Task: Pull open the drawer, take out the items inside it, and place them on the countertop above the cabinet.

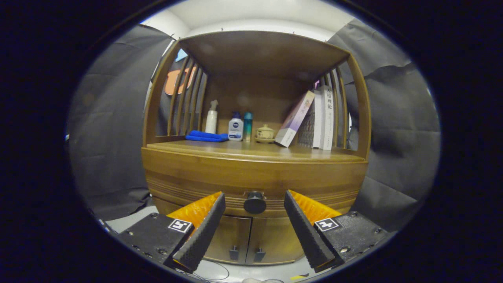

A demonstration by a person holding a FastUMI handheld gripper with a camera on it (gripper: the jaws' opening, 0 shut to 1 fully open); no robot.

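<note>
Cabinet (255, 173) of wood, worktop (251, 151) carrying bottles, cloth, books. Drawer (220, 184) below it sits flush; likely stiff, rigid. Round knob (254, 203), small and maybe slippery, is the 1 hold. Tool (254, 204) wide open, empty, fingers flanking knob.

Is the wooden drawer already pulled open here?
No, the wooden drawer sits flush, its round dark knob ungripped between the open tongs.

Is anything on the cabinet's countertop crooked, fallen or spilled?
Only the pale book leans against the upright books. Nothing is spilled. The drawer is closed; the open gripper frames its knob.
</note>
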